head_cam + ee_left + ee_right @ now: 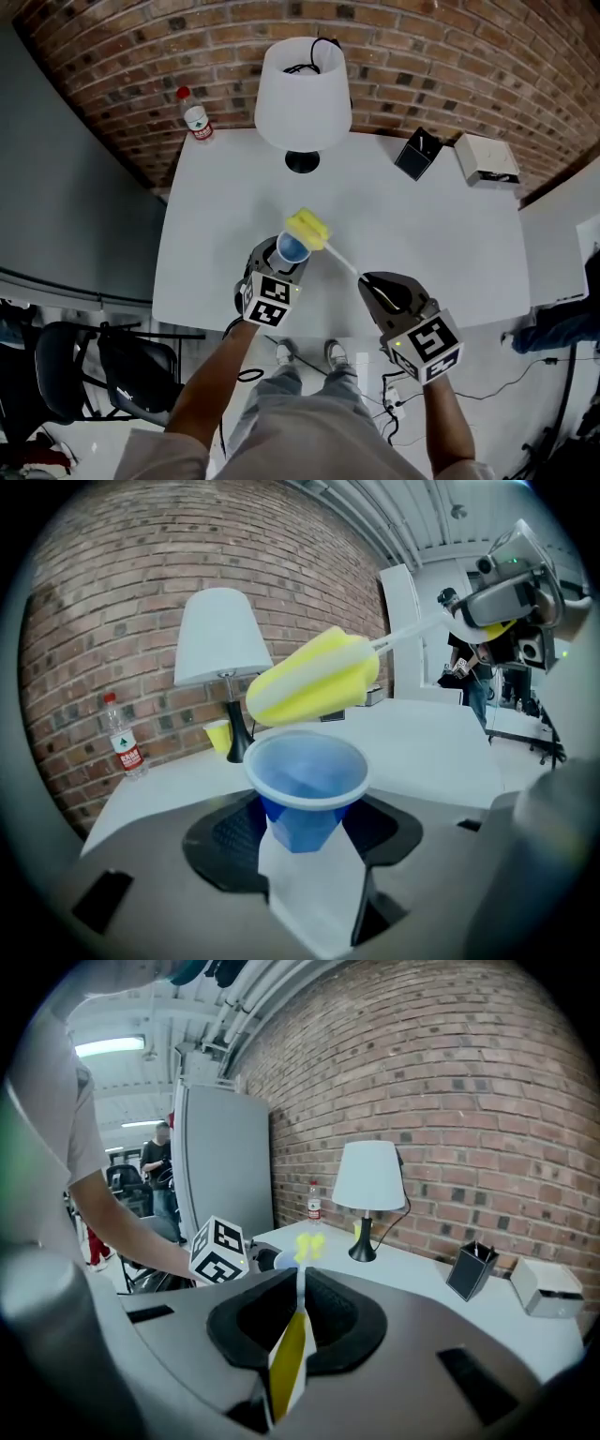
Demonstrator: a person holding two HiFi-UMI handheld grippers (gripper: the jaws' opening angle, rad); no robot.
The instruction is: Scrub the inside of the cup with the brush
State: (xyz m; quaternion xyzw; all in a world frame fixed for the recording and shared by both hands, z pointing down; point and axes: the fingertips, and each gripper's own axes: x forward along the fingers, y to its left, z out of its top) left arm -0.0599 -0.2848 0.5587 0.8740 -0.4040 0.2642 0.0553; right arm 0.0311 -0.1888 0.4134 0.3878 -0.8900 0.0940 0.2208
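A blue cup with a white rim sits upright between the jaws of my left gripper, which is shut on its lower body over the near part of the white table. In the left gripper view the cup opens upward, and the brush's yellow sponge head hovers just above its rim, outside the cup. My right gripper is shut on the brush's yellow handle. The thin white stem runs up and left to the sponge head.
A white lamp stands at the table's back, with a small yellow cup by its base. A water bottle is at the back left, a black pen holder and white box at the back right. A chair stands left.
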